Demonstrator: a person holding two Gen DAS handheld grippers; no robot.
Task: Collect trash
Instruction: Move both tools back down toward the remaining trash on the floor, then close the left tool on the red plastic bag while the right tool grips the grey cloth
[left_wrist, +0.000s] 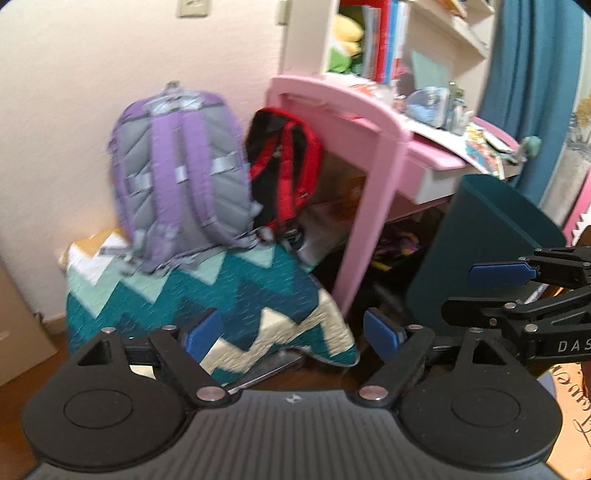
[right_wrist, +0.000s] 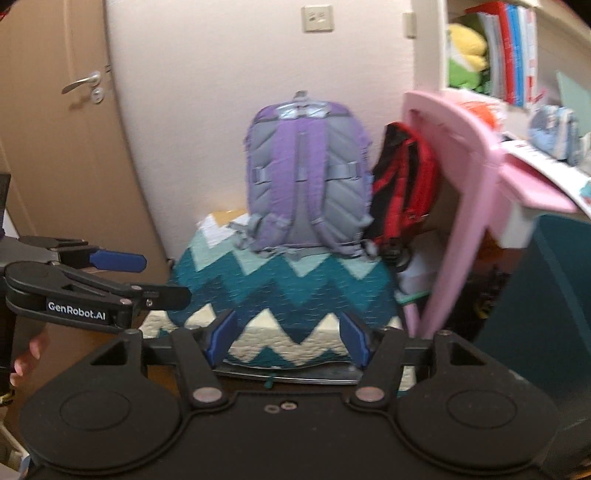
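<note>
My left gripper (left_wrist: 291, 338) is open and empty, held in the air facing a teal zigzag quilt (left_wrist: 207, 295). My right gripper (right_wrist: 290, 341) is open and empty too, facing the same quilt (right_wrist: 284, 291). Each gripper shows in the other's view: the right one at the right edge (left_wrist: 498, 275), the left one at the left edge (right_wrist: 118, 262). A dark teal bin (left_wrist: 480, 254) stands under the pink desk at the right; it also shows in the right wrist view (right_wrist: 546, 291). No piece of trash is clearly visible; both views are blurred.
A purple and grey backpack (right_wrist: 308, 177) stands on the quilt against the wall. A red and black backpack (right_wrist: 402, 188) hangs on a pink desk (left_wrist: 373, 122) with clutter and a bookshelf above. A door (right_wrist: 62, 129) is at the left.
</note>
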